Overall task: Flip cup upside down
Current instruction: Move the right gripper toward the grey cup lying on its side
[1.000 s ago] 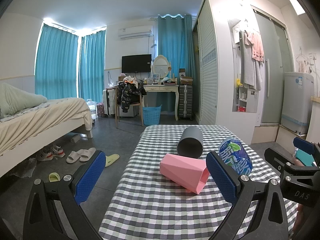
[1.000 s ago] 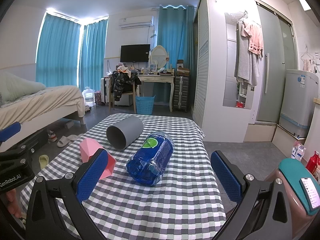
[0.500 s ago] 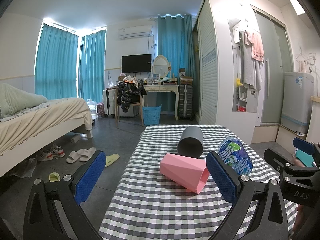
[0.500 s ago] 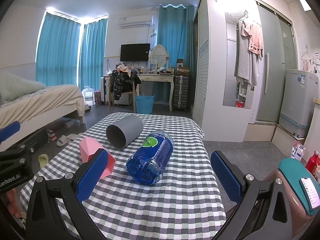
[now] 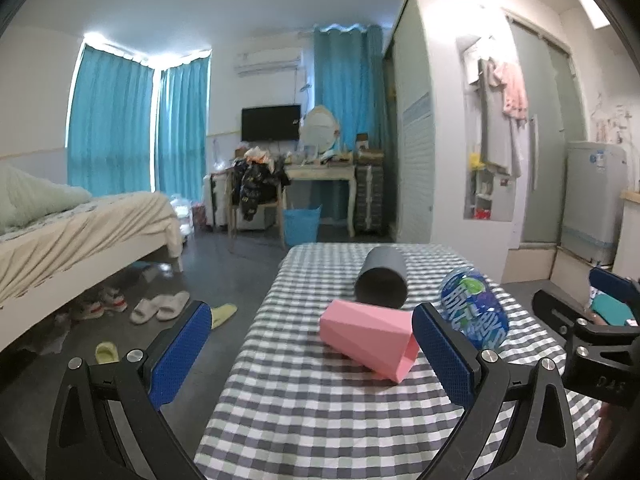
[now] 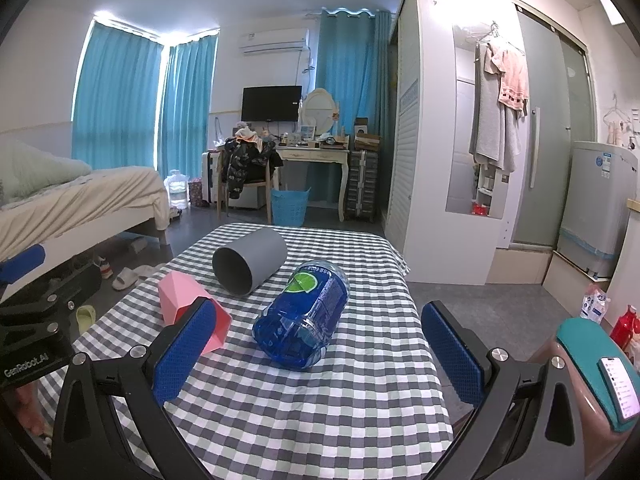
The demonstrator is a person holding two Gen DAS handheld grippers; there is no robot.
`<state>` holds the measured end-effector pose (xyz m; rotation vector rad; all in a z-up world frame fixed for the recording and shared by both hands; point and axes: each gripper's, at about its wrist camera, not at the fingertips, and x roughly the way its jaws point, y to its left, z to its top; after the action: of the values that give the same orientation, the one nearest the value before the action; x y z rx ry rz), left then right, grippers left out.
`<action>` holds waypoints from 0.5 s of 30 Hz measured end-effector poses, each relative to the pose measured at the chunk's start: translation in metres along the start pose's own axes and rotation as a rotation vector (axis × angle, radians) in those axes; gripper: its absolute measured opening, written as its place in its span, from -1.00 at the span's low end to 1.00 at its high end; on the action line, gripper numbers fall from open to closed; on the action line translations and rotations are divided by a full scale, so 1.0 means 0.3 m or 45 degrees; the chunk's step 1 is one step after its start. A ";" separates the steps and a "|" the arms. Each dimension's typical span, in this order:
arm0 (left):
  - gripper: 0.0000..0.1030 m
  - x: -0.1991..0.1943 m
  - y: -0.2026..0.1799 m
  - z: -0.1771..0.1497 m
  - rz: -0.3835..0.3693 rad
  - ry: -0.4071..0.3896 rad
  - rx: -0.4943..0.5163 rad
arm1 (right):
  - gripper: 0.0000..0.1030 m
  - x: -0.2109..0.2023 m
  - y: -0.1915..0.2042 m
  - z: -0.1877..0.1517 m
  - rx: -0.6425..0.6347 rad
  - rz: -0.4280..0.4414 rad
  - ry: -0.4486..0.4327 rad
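Note:
Three cups lie on their sides on a checked tablecloth [image 5: 304, 408]. A pink faceted cup [image 5: 370, 338] lies nearest, mouth toward the right; it also shows in the right wrist view [image 6: 180, 300]. A grey cup [image 5: 380, 282] lies behind it, mouth toward me, seen too in the right wrist view [image 6: 248, 266]. A blue printed cup [image 5: 474, 312] lies at the right, also in the right wrist view [image 6: 306, 316]. My left gripper [image 5: 312, 354] is open and empty, in front of the pink cup. My right gripper [image 6: 318, 354] is open and empty, in front of the blue cup.
The table stands in a bedroom. A bed [image 5: 80, 232] is at the left with slippers [image 5: 160, 308] on the floor beside it. A white wardrobe [image 6: 436, 152] stands at the right. A stool with a teal seat [image 6: 596, 364] is at the near right.
The left wrist view has shifted slightly and is a little blurred. The cups have not moved and both grippers stay open.

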<state>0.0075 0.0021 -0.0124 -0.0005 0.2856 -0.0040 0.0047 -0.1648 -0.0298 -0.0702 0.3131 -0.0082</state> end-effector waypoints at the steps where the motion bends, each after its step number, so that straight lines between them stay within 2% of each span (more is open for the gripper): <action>1: 1.00 -0.004 0.002 0.001 -0.020 -0.008 -0.001 | 0.99 0.002 0.002 -0.002 -0.003 -0.002 0.001; 15: 1.00 0.000 0.021 0.027 0.012 0.003 -0.022 | 0.99 0.014 0.021 0.016 -0.020 -0.019 0.019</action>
<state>0.0099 0.0083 -0.0048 -0.0162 0.2881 0.0076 0.0101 -0.1581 -0.0269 -0.0881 0.3272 -0.0208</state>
